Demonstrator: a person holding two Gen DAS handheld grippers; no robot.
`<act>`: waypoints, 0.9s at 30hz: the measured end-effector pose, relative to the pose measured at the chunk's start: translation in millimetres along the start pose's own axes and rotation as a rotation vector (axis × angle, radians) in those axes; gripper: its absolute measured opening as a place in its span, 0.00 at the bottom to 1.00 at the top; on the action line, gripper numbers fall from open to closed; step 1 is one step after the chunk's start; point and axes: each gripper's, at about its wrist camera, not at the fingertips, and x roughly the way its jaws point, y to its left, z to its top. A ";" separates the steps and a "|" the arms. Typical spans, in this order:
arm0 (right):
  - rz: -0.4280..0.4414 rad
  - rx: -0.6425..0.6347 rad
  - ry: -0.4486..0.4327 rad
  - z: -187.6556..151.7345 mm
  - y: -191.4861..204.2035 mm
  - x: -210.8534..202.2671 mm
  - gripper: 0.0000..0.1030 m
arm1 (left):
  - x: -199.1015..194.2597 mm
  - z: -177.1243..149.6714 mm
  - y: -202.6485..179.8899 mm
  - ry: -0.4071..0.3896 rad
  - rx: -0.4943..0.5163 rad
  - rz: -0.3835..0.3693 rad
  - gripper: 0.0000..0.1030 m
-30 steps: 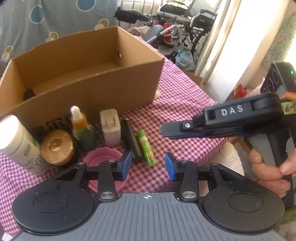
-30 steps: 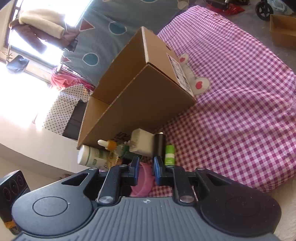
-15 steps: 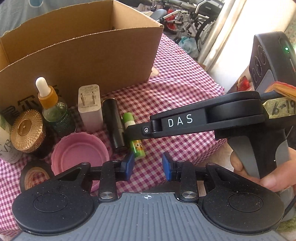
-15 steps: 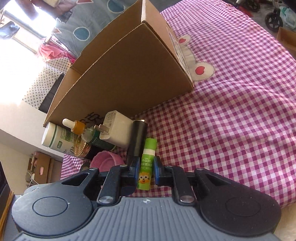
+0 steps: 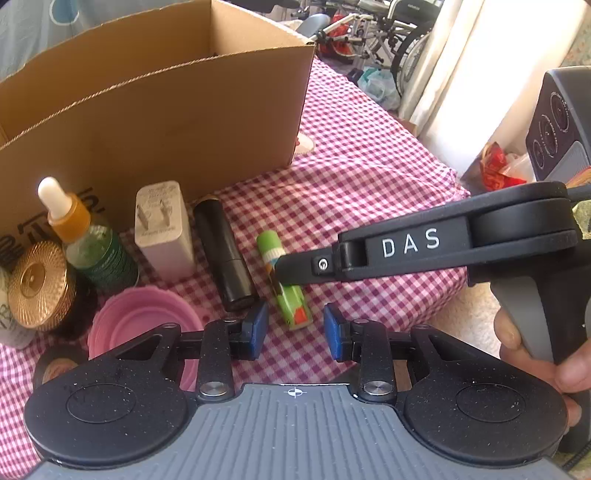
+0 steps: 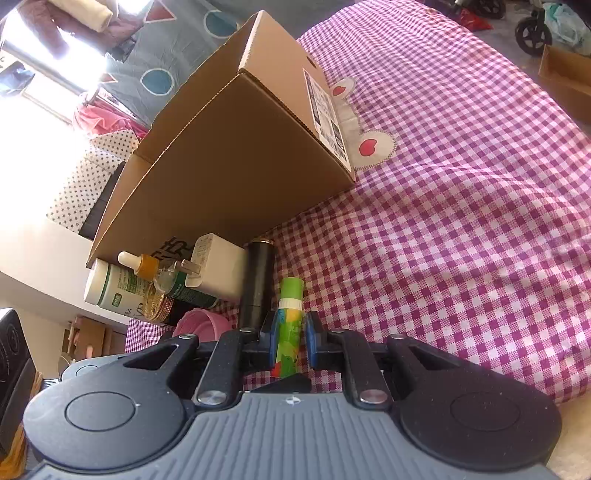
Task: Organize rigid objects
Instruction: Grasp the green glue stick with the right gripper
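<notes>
A green glue stick (image 5: 286,291) lies on the checked cloth in front of an open cardboard box (image 5: 155,122). My right gripper (image 6: 290,338) has its blue pads on both sides of the glue stick (image 6: 289,325), closed around its lower half; it also shows in the left wrist view (image 5: 291,271) reaching in from the right. My left gripper (image 5: 293,330) is open and empty, just in front of the stick. Beside the stick lie a black tube (image 5: 223,254), a white charger (image 5: 162,229), a dropper bottle (image 5: 85,240), a gold lid (image 5: 37,284) and a pink cup (image 5: 144,328).
A white-and-green bottle (image 6: 114,286) stands left of the dropper bottle. A roll of black tape (image 5: 55,363) lies at the near left. The checked cloth (image 6: 461,221) spreads to the right of the box. Wheelchairs (image 5: 369,29) stand beyond the bed.
My right gripper has moved forward and down until the glue stick sits between its pads. My left gripper has come closer to the row of objects and stays open.
</notes>
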 end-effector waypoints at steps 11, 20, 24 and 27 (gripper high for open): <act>0.106 0.107 0.029 4.2 -26.1 -2.7 0.17 | 4.2 5.3 -1.0 -0.027 -0.002 -0.024 0.32; 0.122 0.115 0.015 5.4 -23.8 -0.1 0.18 | 3.8 7.9 5.5 -0.024 -0.046 -0.048 0.36; 0.123 0.134 0.000 2.6 -25.0 -2.0 0.17 | -1.3 5.7 3.1 -0.041 -0.033 -0.060 0.35; 0.130 0.146 -0.004 -0.8 -26.0 -4.4 0.17 | -3.0 3.8 0.3 -0.043 -0.021 -0.066 0.35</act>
